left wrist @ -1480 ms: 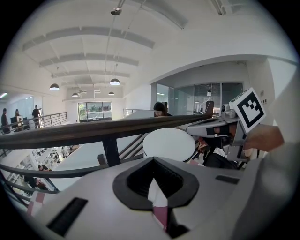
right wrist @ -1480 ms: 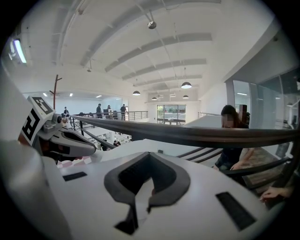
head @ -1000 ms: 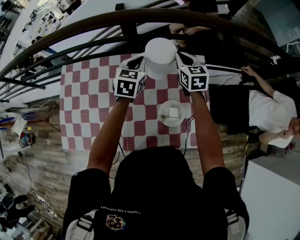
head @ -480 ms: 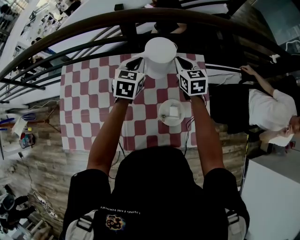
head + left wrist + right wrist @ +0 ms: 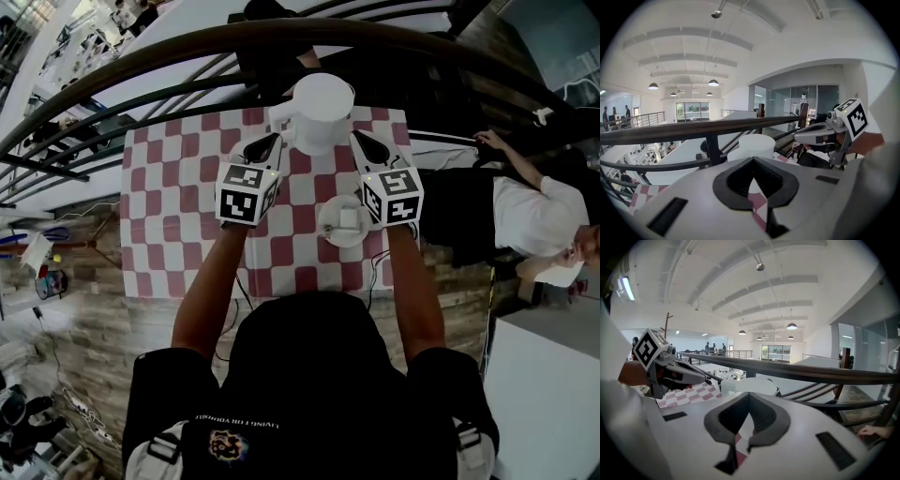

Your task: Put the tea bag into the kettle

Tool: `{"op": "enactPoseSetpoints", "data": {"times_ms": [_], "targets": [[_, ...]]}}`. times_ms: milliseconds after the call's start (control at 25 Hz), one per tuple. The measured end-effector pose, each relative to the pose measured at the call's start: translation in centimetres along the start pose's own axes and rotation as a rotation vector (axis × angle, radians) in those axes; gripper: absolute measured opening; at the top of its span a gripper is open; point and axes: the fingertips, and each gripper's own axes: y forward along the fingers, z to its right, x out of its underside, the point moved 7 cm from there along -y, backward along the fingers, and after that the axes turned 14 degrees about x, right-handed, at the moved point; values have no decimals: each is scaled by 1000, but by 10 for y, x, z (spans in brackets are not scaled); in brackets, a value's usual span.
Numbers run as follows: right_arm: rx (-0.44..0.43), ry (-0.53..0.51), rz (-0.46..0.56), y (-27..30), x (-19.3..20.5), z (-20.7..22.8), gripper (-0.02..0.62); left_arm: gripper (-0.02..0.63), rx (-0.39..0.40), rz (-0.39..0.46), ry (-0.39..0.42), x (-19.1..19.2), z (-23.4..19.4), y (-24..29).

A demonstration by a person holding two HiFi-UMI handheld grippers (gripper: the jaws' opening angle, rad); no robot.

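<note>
Two grippers hang over the red-and-white checked surface (image 5: 178, 206): the left gripper (image 5: 262, 145) and the right gripper (image 5: 367, 145), their tips near either side of the white kettle (image 5: 319, 103) at the far edge. Each has its fingers pressed together with nothing between them. The tea bag (image 5: 348, 222) lies on a small white plate (image 5: 328, 232) on the near side of the kettle, just beside the right gripper's marker cube.

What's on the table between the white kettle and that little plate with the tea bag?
Nothing but bare checked cloth lies between the kettle and the plate. The head view shows that stretch plainly.
</note>
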Motion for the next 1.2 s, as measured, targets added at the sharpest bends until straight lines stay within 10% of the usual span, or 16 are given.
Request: {"op": "enactPoseSetpoints", "data": {"times_ms": [1200], "targets": [[-25,67,153,-261,-11,-142,14,3,65,134,8,62,150,-235]]}}
